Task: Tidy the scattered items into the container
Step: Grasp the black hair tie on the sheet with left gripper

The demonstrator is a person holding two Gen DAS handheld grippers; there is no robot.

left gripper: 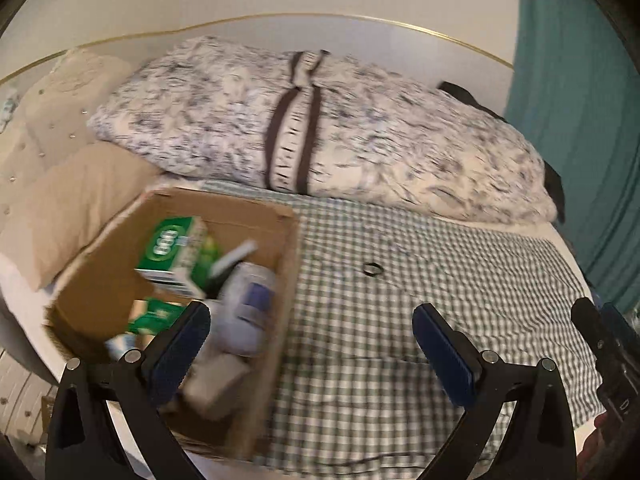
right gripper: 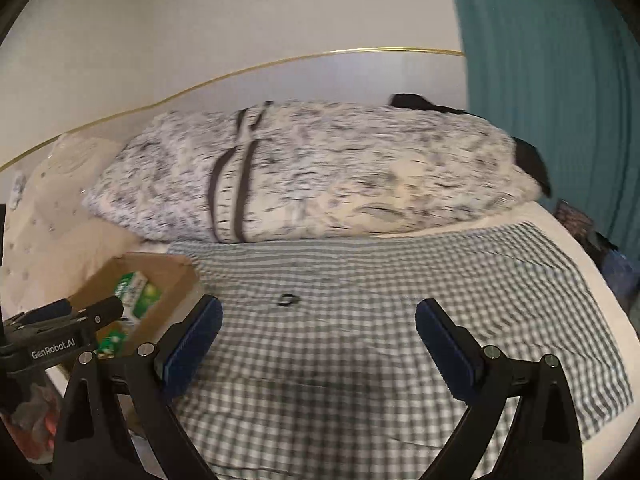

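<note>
1. Left gripper (left gripper: 312,344) spread wide, empty, over the cardboard box (left gripper: 256,216)'s right wall.
2. Right gripper (right gripper: 318,344) spread too.
3. Small dark ring (right gripper: 287,300) lies flat just ahead on the checked cloth (right gripper: 440,280); long axis unclear.

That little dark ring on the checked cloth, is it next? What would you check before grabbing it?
1. Ring in plain sight, nothing on it: ok.
2. Right claw open and empty: ok.
3. Left claw open and empty: ok.
4. Cardboard box open-topped, with room beside the green carton: ok.
5. Ring lying flat on the checked cloth, thick enough to pinch: cannot tell, the picture is blurred.
6. Other loose items left on the cloth: none seen.
</note>
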